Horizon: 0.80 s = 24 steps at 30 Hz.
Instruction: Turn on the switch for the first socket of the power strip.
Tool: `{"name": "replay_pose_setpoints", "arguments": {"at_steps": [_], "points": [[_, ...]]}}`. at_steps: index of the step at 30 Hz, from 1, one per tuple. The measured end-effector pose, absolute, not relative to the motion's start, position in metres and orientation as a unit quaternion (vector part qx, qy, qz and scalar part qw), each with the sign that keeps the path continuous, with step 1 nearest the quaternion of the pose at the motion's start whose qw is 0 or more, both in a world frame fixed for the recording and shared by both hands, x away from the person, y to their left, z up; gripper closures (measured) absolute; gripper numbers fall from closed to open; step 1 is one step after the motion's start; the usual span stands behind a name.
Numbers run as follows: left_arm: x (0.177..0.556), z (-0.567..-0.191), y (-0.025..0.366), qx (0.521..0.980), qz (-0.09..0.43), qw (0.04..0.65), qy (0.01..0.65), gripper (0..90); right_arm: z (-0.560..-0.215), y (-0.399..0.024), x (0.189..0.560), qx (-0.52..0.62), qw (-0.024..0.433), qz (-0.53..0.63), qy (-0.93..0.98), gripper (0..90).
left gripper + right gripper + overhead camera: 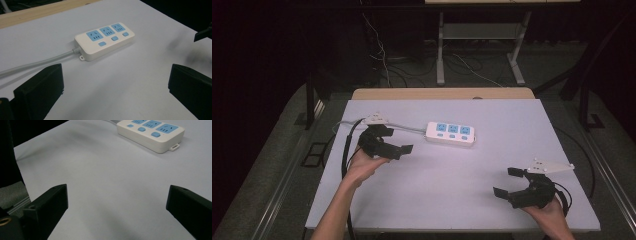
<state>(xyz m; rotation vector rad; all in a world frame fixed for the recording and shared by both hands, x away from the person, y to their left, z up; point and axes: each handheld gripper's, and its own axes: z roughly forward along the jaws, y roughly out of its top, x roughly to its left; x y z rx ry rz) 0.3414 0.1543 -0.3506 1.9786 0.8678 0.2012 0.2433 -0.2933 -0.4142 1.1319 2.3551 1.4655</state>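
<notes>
Both tongs are spread apart and empty: the left tongs at nine o'clock on the bench, the right tongs at four o'clock. A white power strip with blue sockets lies near twelve o'clock, just beside the left tongs.

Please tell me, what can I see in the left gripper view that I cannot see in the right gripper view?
Left gripper view: the grey cable entering the white plastic power strip with three blue sockets, and a light wooden table edge.

Right gripper view: the strip's cable-free end with its small mounting tab.

Both: the strip on the white tabletop, seen between open black jaws.
</notes>
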Motion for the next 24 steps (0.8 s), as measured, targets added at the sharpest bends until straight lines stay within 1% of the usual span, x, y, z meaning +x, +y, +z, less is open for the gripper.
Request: {"name": "replay_pose_setpoints", "arguments": {"at_steps": [10,24], "points": [[0.315,-0.361,0.175,0.789,0.095,0.484,0.365,0.0,-0.414,-0.292,0.243,0.377,0.071,0.486,0.785,3.5],[0.273,-0.399,0.181,0.774,0.093,0.503,0.373,0.0,-0.415,-0.290,0.241,0.377,0.067,0.486,0.785,3.5]]}}
